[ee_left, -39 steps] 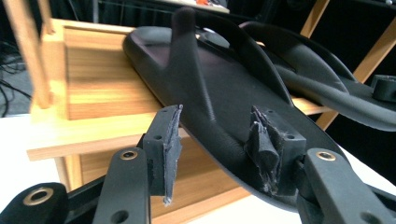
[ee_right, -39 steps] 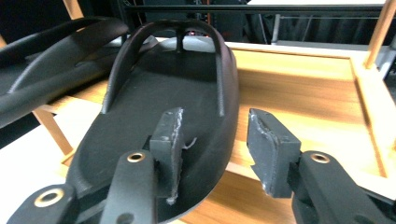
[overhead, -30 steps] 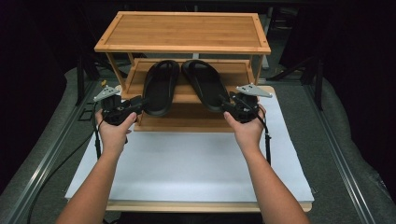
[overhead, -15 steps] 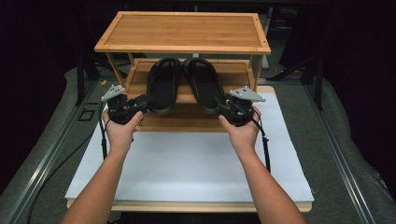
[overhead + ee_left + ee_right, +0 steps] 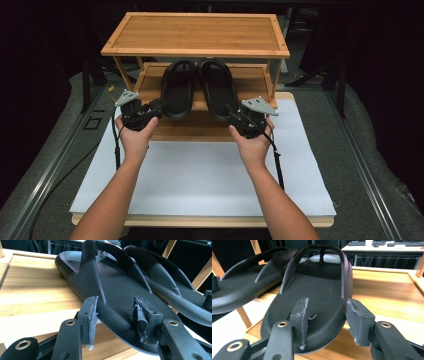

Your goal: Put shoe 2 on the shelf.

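A two-tier bamboo shoe rack (image 5: 196,33) stands at the far end of the bench (image 5: 200,190), its bare top shelf roofing the lower shelf where a pair of black slippers sits side by side, toes pointing inward and heels jutting over the rack's front edge, likely so they can be gripped from the front. The left slipper (image 5: 178,90) lies under the rack's top shelf toward the left post, the right slipper (image 5: 219,87) just beside it toward the right post. A person's two hands reach in from in front of the rack, each carrying a tool. The left gripper (image 5: 159,105) hovers at the left slipper's heel, its jaws apart and straddling the sole's edge, with the pads not seen pressing. The right gripper (image 5: 231,111) mirrors it at the right slipper's heel, jaws likewise spread on either side of the rim. Judging by the matched poses, both heels are lined up for a simultaneous grasp.
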The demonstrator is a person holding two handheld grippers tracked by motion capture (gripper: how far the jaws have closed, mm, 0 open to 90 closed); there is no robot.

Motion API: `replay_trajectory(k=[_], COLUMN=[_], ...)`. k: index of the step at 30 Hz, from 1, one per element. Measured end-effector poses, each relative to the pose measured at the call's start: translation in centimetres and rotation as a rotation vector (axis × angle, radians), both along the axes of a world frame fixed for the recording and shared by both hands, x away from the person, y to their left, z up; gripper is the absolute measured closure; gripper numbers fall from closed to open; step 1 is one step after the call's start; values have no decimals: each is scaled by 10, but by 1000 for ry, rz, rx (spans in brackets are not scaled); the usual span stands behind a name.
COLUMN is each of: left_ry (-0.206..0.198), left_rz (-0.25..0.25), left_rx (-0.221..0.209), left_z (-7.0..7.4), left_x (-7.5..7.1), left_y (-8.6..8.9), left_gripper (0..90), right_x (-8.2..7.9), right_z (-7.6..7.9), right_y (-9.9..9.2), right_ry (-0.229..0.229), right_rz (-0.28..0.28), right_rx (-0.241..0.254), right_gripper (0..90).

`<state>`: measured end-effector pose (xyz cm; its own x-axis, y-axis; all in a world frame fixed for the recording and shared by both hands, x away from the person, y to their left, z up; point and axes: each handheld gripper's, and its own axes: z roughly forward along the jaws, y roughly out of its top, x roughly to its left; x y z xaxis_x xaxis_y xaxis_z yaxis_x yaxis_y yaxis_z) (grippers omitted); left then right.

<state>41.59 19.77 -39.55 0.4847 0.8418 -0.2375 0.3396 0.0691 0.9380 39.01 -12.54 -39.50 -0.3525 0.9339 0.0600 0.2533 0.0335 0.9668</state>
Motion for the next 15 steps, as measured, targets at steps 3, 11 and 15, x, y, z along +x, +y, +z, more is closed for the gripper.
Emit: replay_trajectory(k=[3, 11, 15], left_ry=[3, -1, -3], left_rz=[-2, -16, -17], left_rx=[16, 23, 40], left_z=[2, 2, 3], left_x=[3, 14, 19], left_y=[-2, -4, -6], left_gripper=[542, 542, 543], right_x=[0, 2, 4], right_z=[-1, -4, -6], right_y=[4, 14, 21], right_ry=[-11, -28, -38], right_rz=[-14, -32, -48], right_rx=[13, 43, 50], right_gripper=[528, 509, 501])
